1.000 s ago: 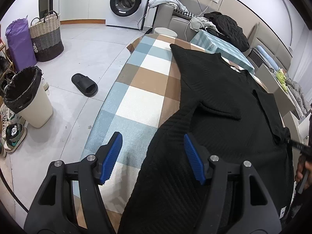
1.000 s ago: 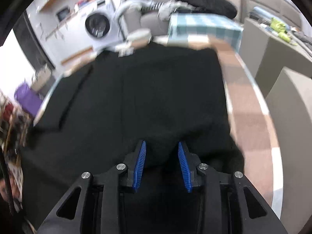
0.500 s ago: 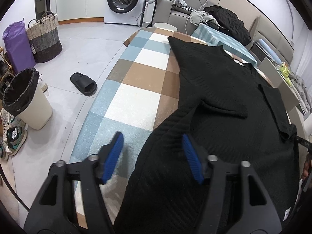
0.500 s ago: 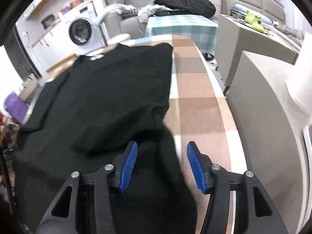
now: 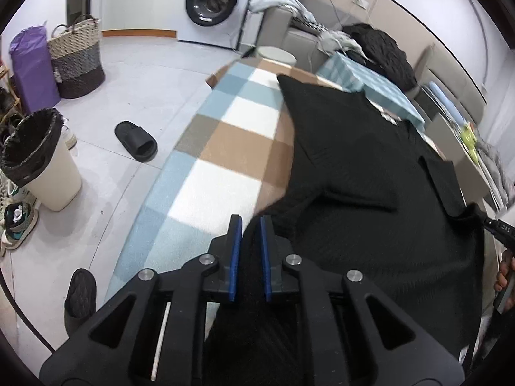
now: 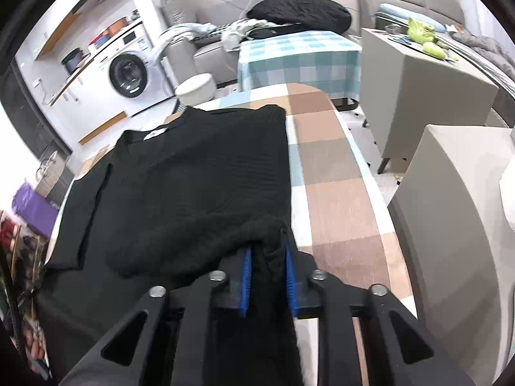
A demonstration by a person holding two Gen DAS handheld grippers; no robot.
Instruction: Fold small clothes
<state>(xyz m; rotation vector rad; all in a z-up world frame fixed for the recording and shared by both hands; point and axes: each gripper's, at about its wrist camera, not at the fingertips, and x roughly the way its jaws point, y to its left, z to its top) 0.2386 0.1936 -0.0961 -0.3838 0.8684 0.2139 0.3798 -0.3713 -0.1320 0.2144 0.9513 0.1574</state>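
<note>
A black ribbed knit top (image 5: 370, 167) lies spread on a table with a checked blue, white and brown cloth (image 5: 225, 148). Its neck label faces the far end in the right wrist view (image 6: 199, 173). My left gripper (image 5: 248, 225) is shut on the near left hem of the top, with cloth bunched between its blue pads. My right gripper (image 6: 267, 251) is shut on the near right hem, and a ridge of lifted cloth runs left from it. The checked cloth (image 6: 338, 193) shows bare to the right of the top.
Left of the table the floor holds a black slipper (image 5: 136, 141), a lined bin (image 5: 38, 160), a woven basket (image 5: 77, 61) and a purple bag (image 5: 30, 70). A washing machine (image 5: 212, 3) stands at the back. Grey cabinets (image 6: 450, 225) stand close on the right.
Both grippers were open around the near hem and have closed on it. The right gripper's hem corner now sits lifted and bunched.
</note>
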